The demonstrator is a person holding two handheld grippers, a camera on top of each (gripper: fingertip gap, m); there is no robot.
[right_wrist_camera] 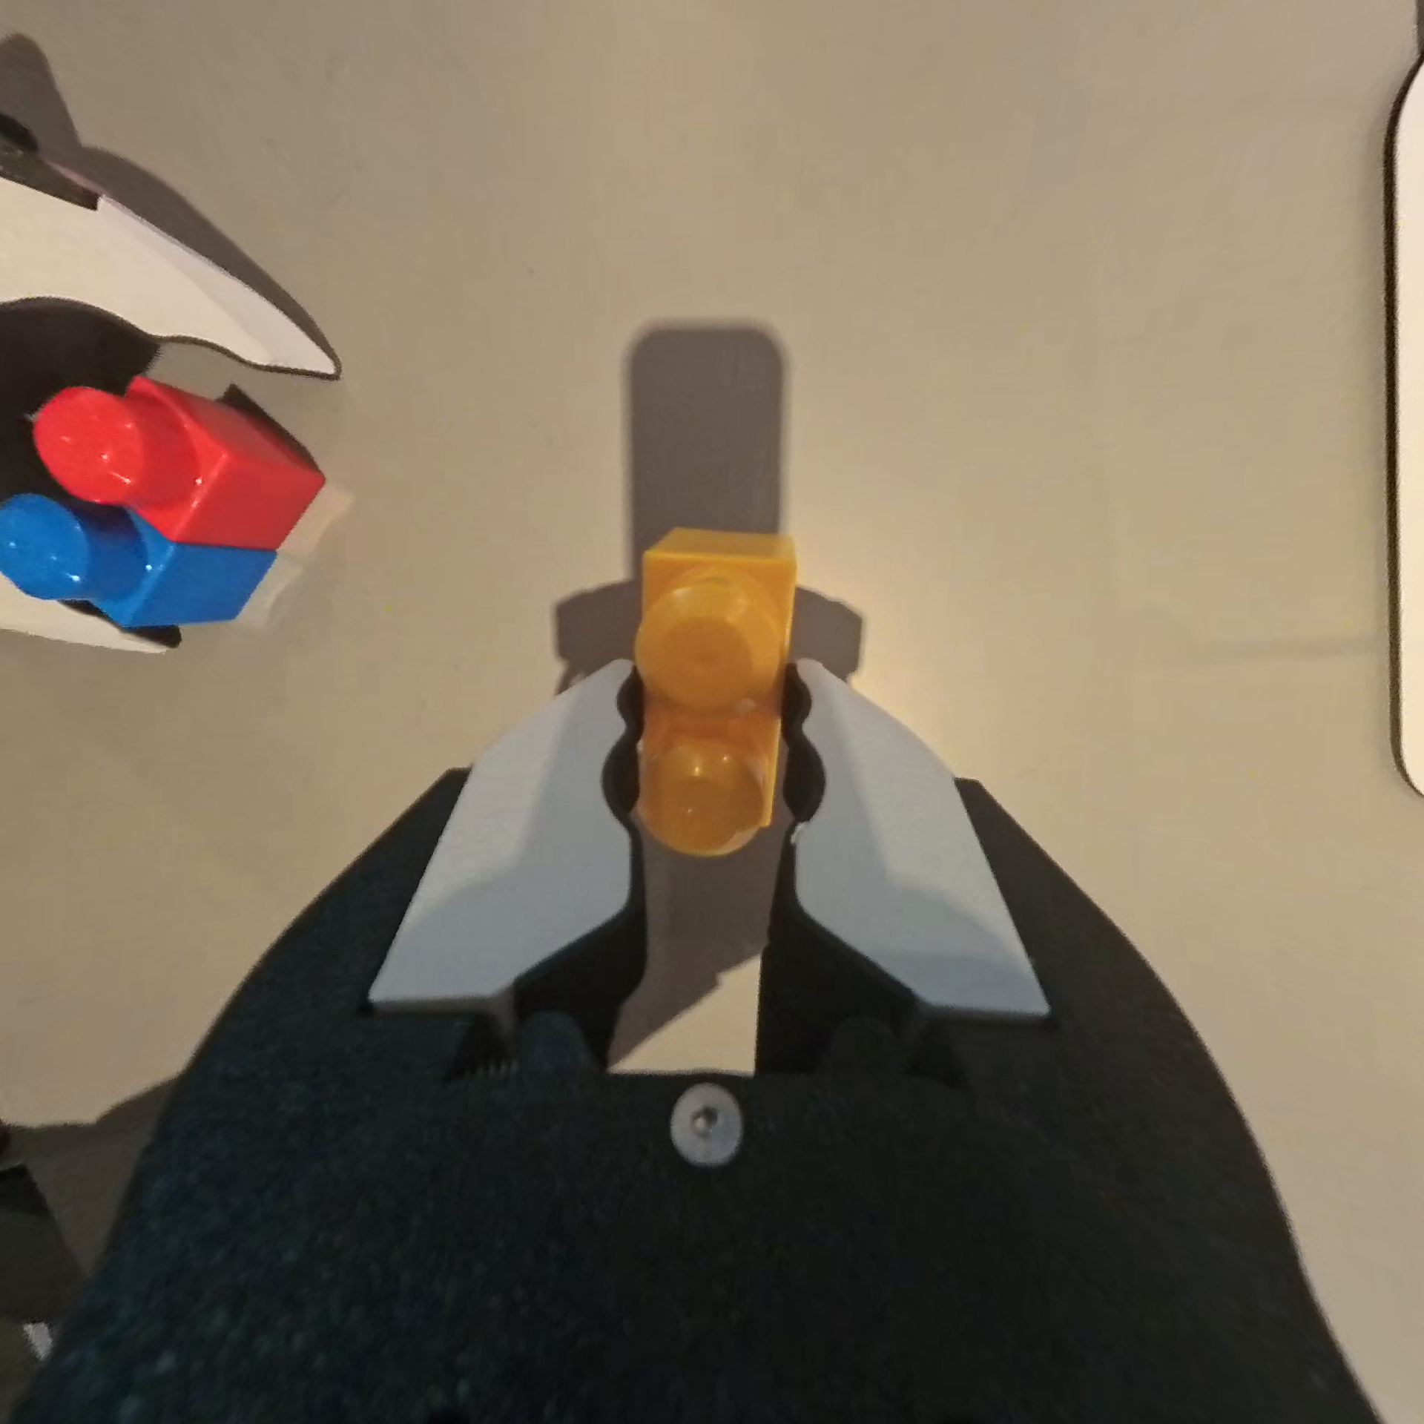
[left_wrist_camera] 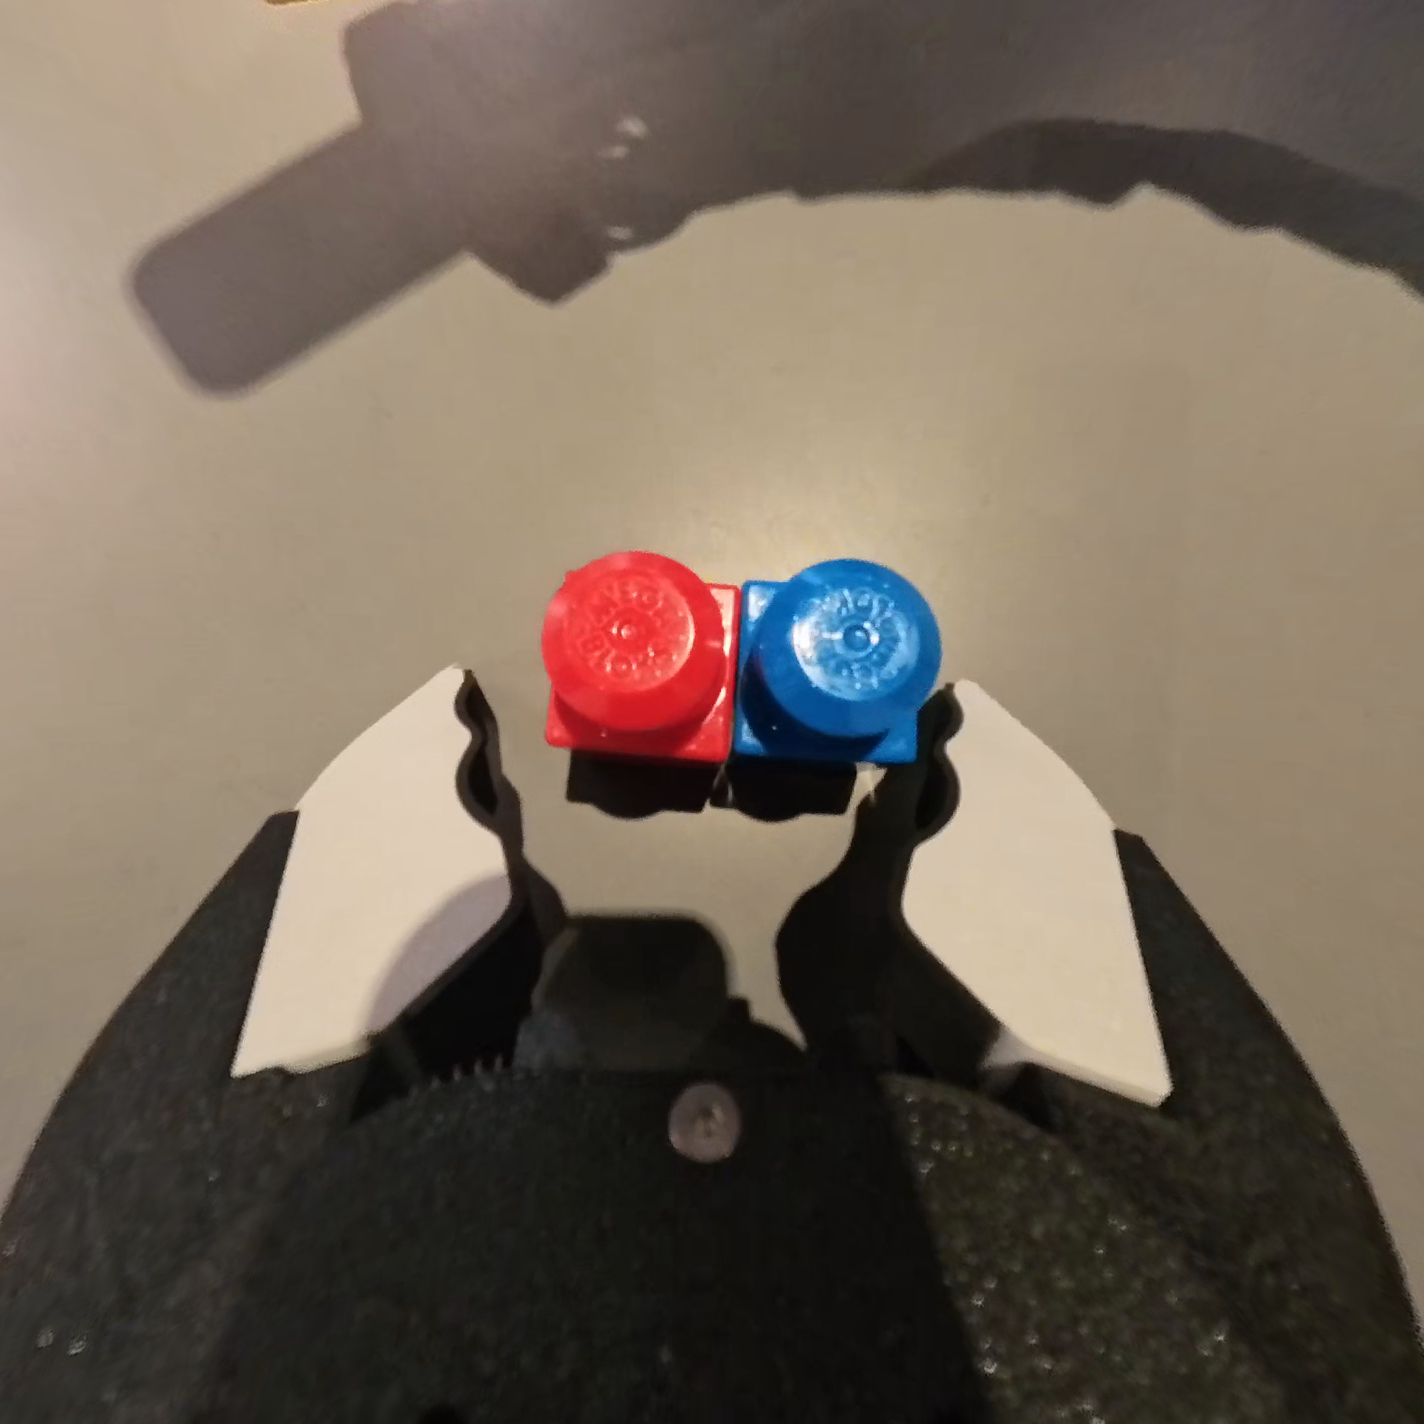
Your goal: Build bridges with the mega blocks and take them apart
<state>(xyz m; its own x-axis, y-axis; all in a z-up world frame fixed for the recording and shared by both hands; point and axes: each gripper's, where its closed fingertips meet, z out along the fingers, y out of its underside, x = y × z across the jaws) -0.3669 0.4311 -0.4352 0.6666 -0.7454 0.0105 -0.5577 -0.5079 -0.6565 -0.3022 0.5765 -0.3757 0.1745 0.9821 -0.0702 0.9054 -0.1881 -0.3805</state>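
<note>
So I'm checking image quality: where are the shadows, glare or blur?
Left wrist view: long claw shadows blur across the table; glare on the red block and blue block. Right wrist view: yellow block casts a tall shadow; frame edges soft.

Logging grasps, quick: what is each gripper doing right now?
Left gripper: open around the red plastic block and blue plastic block.
Right gripper: shut on the yellow two-stud plastic block.
</note>
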